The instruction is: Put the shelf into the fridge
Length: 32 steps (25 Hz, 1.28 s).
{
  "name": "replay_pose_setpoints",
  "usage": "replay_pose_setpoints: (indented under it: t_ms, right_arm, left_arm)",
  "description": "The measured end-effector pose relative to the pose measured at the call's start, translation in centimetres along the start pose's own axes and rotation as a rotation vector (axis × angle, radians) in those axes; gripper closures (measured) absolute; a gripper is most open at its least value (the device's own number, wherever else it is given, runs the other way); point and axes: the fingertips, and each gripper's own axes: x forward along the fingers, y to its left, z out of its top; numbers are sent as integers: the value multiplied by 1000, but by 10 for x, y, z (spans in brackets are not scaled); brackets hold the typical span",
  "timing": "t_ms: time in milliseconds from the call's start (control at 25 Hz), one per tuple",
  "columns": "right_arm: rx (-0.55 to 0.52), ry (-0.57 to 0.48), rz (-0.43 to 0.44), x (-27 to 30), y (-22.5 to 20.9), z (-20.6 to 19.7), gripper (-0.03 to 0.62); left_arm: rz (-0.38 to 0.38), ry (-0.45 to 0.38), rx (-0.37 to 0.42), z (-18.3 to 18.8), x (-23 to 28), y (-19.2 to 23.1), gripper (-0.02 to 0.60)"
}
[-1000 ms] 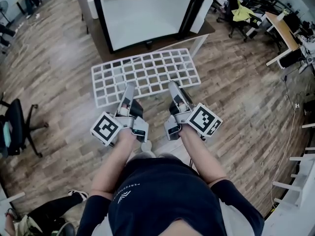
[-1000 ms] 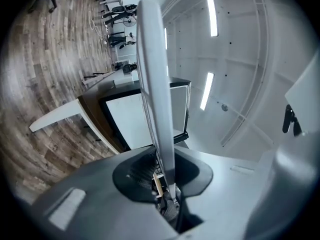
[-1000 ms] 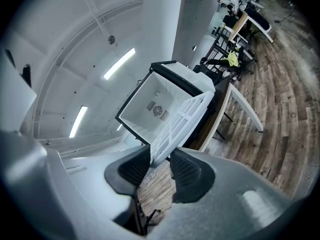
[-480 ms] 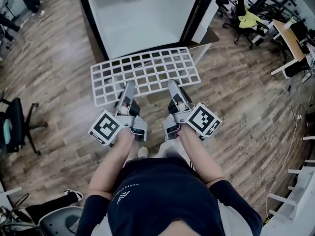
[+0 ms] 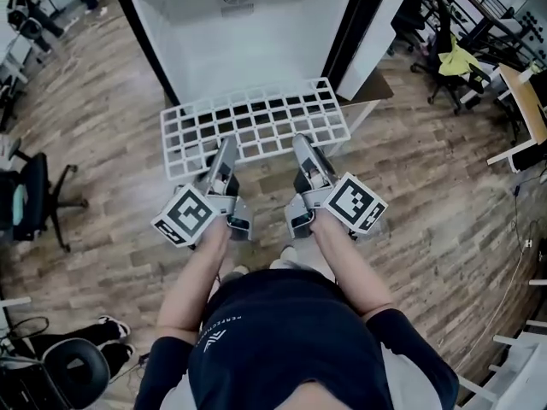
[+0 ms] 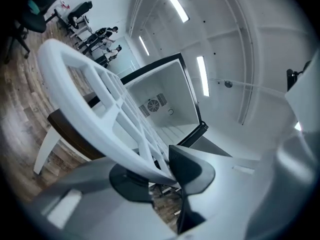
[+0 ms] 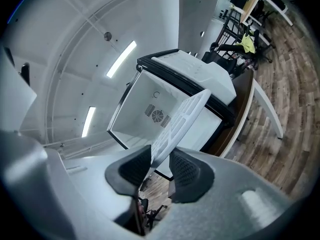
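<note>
The white grid shelf hangs level in front of the open white fridge, its far edge at the fridge's mouth. My left gripper has the shelf's near edge between its pads and they still touch it while the jaws are opening. My right gripper grips the same edge further right, its jaws closing. The left gripper view has the shelf frame running across the left gripper toward the fridge. In the right gripper view, the shelf stands edge-on in the right gripper.
The fridge door stands open at the right, beside a brown platform with a white leg. A black chair is at the left, a chair with yellow cloth and a desk at the right. Wooden floor surrounds me.
The fridge has come closer and more of its white inside shows. The shelf's far edge now reaches the fridge opening. Both grippers stay on the shelf's near edge.
</note>
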Motion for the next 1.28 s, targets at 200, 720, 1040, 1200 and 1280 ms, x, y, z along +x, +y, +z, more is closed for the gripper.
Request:
replay_pose_setpoints:
  t_ms: [200,720,1040,1200,1280]
  right_arm:
    - [3,46,17,9,-12,11,477]
    - [35,123,76,42,-26,31,479]
    - [27,108,86,64,-22,39,479]
    - [6,93,85,72,-23,46,479]
    - [-4,89,88,72,-21,47,480]
  left_arm:
    - [9,-31,10,-4,21,-5,472]
    - [106,-61,65,7,53,-1,465]
    - [96,-49,66,24,71,3,465]
    - [84,-42,46,27,82,6,464]
    - [79,-43,36,28,83,6,463]
